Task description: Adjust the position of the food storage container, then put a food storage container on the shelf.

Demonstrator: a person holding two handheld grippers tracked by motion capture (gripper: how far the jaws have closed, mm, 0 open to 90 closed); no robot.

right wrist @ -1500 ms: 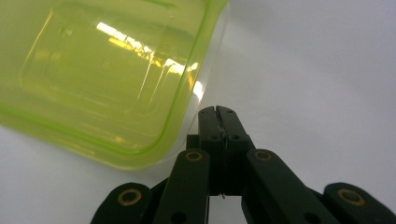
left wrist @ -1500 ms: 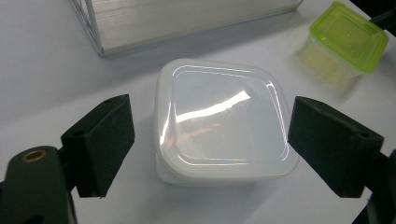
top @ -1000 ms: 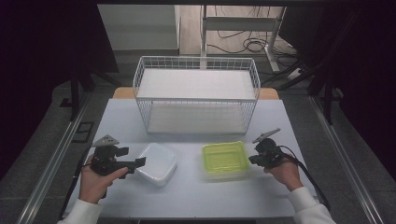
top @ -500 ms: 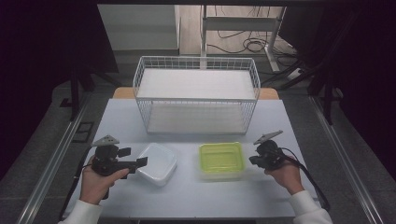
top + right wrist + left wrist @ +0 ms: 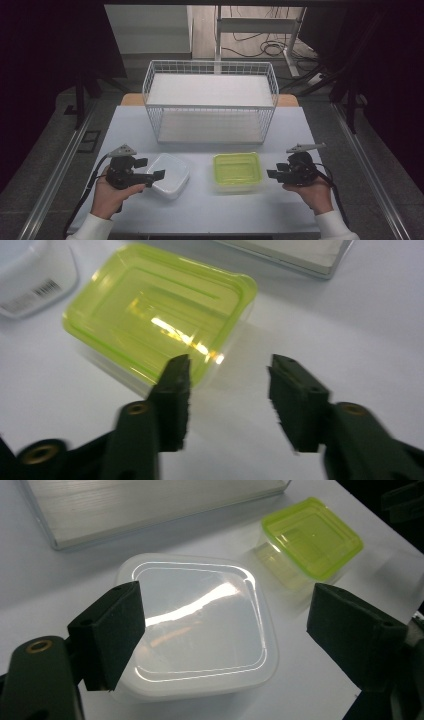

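Pale grey matte table (image 5: pixel 210 215), smooth and flat, set in a dim room with dark floor on both sides and cables beyond the far edge. At the far middle, a white wire basket (image 5: pixel 210 82), open grid walls, rectangular, standing well behind both boxes.

Left to right along the near strip: left gripper (image 5: pixel 156 174) in the left hand (image 5: pixel 107 197), jaws released and spread wide, poised on either side of the near corner of the clear box (image 5: pixel 170 175) without pressing on it. Clear box: translucent milky plastic, glossy lid with rounded corners, lying flat on the table left of centre. Just beside it, a bare gap of table, then the green box (image 5: pixel 237 171): yellow-green see-through plastic, stepped rectangular lid, flat on the table right of centre. Right gripper (image 5: pixel 270 174) in the right hand (image 5: pixel 312 192), jaws just parted, nothing between them, pointing at the green box from close by and apart from it. Bare table along the near edge and near both side edges.
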